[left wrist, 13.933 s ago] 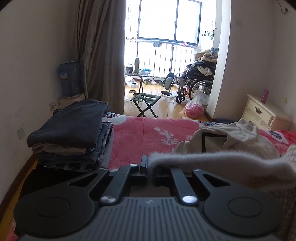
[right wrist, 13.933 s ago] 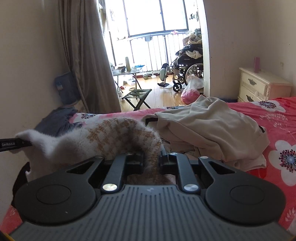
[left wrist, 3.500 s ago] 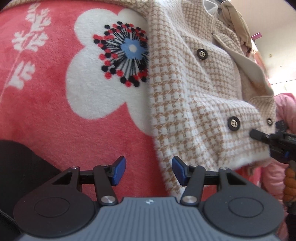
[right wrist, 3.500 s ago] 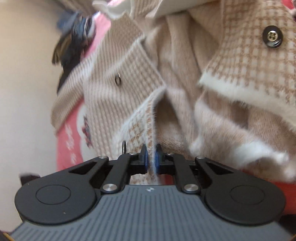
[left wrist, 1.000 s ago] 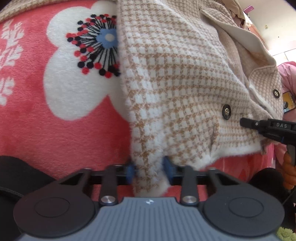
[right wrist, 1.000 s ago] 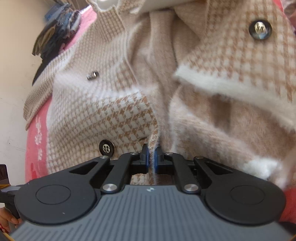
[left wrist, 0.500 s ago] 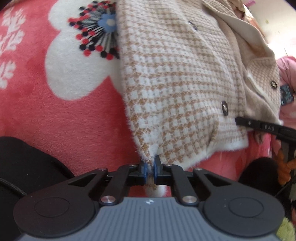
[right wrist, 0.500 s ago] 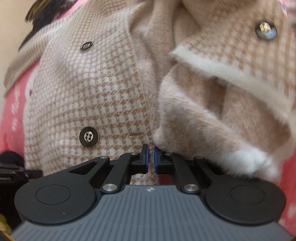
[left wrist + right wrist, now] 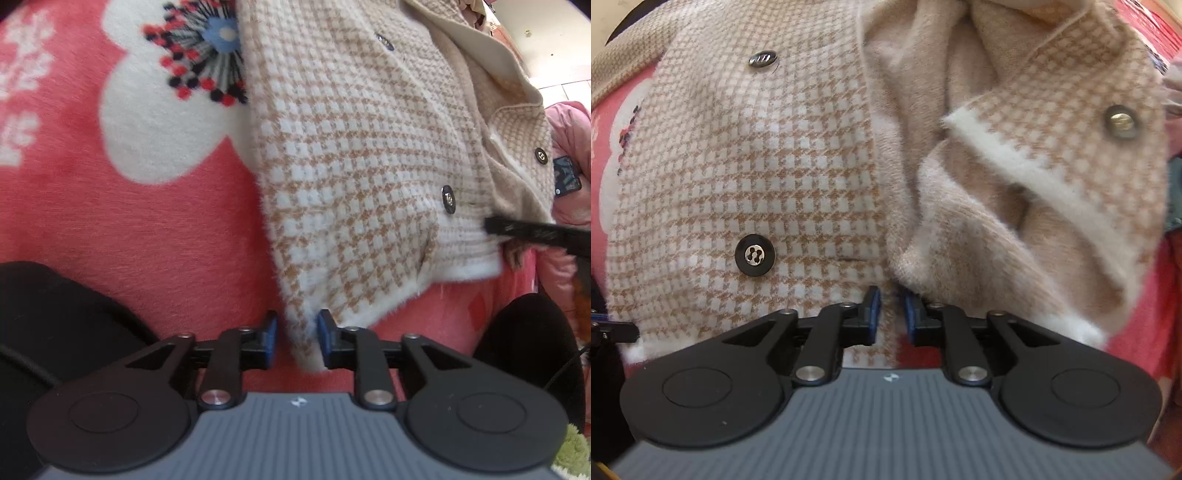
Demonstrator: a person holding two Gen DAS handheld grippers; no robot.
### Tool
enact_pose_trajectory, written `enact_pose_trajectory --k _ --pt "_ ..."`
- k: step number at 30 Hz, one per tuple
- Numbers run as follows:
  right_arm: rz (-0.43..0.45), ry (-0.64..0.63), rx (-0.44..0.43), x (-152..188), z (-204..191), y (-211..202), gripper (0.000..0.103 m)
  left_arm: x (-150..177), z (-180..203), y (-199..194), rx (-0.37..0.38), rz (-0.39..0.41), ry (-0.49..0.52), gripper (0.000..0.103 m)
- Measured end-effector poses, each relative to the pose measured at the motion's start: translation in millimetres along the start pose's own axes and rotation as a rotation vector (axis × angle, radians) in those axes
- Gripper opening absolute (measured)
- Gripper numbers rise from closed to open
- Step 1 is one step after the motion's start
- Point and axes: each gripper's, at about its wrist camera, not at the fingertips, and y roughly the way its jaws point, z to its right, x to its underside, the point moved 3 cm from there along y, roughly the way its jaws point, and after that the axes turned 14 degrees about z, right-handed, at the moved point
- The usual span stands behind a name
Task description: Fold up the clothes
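Observation:
A beige-and-white houndstooth cardigan (image 9: 369, 166) with dark buttons lies on the red flowered bedspread (image 9: 147, 229). My left gripper (image 9: 297, 332) is at the hem's near corner. Its jaws are opening, and the fluffy corner lies loosely between the blue pads. My right gripper (image 9: 891, 312) is over the cardigan (image 9: 757, 166) at the front edge by the lower button. Its jaws are also opening, with hem fabric showing in the narrow gap. The right front panel is bunched and folded back at the right. One of the right gripper's black fingers (image 9: 535, 232) shows at the hem in the left wrist view.
A black object (image 9: 55, 314) lies at the bed's near left. Another dark shape (image 9: 528, 332) sits at the lower right. Pink cloth (image 9: 569, 122) shows at the right edge. The bedspread left of the cardigan bears a large white flower print.
Both grippers were shut on the cardigan's hem and now their pads have parted. The left front panel lies flatter and the right gripper has shifted along the hem.

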Motion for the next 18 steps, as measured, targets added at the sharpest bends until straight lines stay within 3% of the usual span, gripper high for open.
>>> enact_pose_trajectory --k 5,8,13,18 --pt "0.097 0.034 0.038 -32.5 15.8 -46.0 0.018 -19.5 -8.6 -51.0 -0.066 0.134 0.041 0.028" --pt "0.205 0.056 -0.026 -59.6 14.3 -54.6 0.018 -49.5 -6.4 -66.5 -0.118 0.250 0.085 0.030" --pt "0.322 -0.056 -0.150 -91.3 -25.2 -28.7 0.018 -109.9 23.1 -24.3 -0.170 0.379 0.209 0.030" --pt "0.382 -0.193 -0.216 -145.3 -74.7 5.1 0.017 -150.7 25.0 16.3 -0.189 0.421 0.169 0.031"
